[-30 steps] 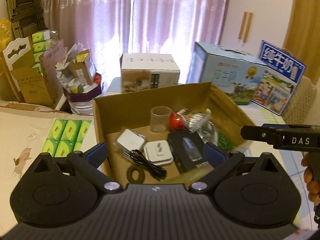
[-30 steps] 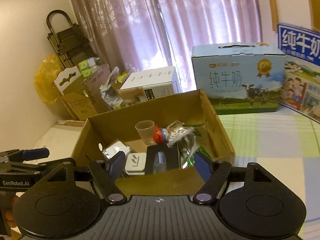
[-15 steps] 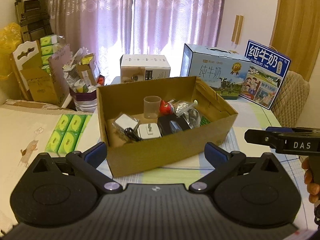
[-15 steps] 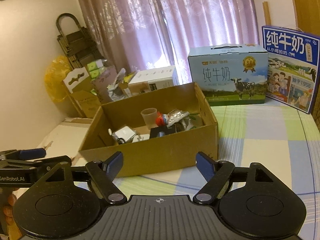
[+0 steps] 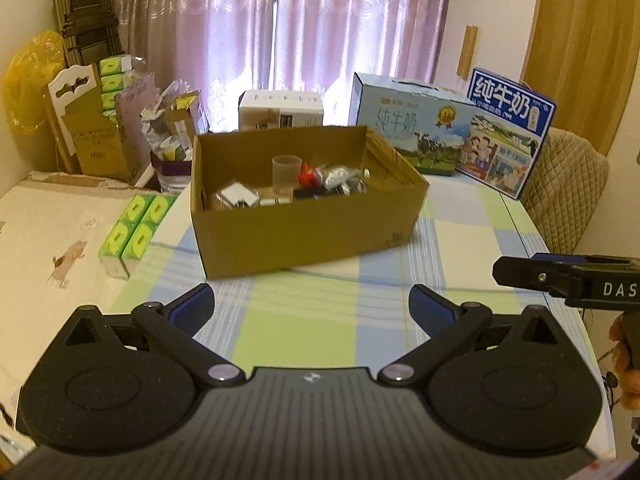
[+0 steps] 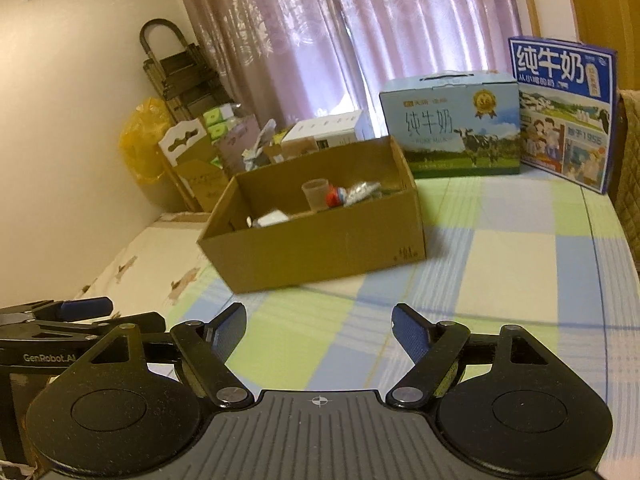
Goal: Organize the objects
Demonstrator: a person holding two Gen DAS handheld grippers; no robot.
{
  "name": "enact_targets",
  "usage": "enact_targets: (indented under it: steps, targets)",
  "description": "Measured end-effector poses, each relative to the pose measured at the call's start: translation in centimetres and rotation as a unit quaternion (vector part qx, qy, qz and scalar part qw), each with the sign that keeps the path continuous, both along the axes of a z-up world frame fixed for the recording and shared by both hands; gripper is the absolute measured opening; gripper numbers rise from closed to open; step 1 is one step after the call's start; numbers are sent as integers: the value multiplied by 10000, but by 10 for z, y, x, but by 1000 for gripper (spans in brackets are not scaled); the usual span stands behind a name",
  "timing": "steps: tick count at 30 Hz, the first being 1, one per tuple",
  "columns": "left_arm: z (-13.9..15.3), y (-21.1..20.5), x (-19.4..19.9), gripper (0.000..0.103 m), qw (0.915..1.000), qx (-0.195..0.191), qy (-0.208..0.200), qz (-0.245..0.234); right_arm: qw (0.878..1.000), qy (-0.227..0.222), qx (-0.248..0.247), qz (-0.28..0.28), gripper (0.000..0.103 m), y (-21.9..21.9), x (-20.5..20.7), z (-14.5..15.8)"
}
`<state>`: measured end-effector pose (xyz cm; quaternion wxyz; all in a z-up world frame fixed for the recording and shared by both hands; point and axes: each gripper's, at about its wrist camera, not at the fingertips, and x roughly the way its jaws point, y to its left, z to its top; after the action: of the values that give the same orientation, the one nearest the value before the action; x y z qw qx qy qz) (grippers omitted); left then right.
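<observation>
An open cardboard box (image 5: 304, 228) (image 6: 320, 240) stands on the checked tablecloth. Inside it I see a clear plastic cup (image 5: 285, 173) (image 6: 316, 195), a red-capped item (image 5: 308, 172) (image 6: 334, 197), a silvery packet (image 5: 340, 176) (image 6: 362, 191), a white adapter (image 5: 236, 196) (image 6: 272, 219) and dark items low behind the front wall. My left gripper (image 5: 312, 308) is open and empty, well back from the box. My right gripper (image 6: 319, 326) is open and empty, also back from the box. Each gripper shows at the edge of the other's view.
Two blue milk cartons (image 5: 408, 132) (image 5: 508, 128) and a white box (image 5: 280, 114) stand behind the cardboard box. Green tissue packs (image 5: 136, 228) lie at its left. Cluttered boxes (image 5: 100, 132) stand at far left, a padded chair (image 5: 564, 196) at right.
Both grippers have pulled back and away from the box; it now looks smaller and farther, with bare tablecloth between it and the fingers. Both stay open and empty.
</observation>
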<state>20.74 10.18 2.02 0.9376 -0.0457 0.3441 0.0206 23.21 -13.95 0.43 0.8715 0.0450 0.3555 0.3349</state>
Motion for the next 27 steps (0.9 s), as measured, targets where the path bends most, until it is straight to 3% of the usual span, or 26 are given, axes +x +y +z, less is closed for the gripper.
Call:
enact_targets:
  steps: [14,27]
  targets:
    - [-18,-45,-80,102,9994,-4,322,154,9991,180,-265,285,77,-39,-68,-18]
    - [-28,-64,-123,102,9985,-5,467,287,9979,294,-433,382,77,-51,-101,-30]
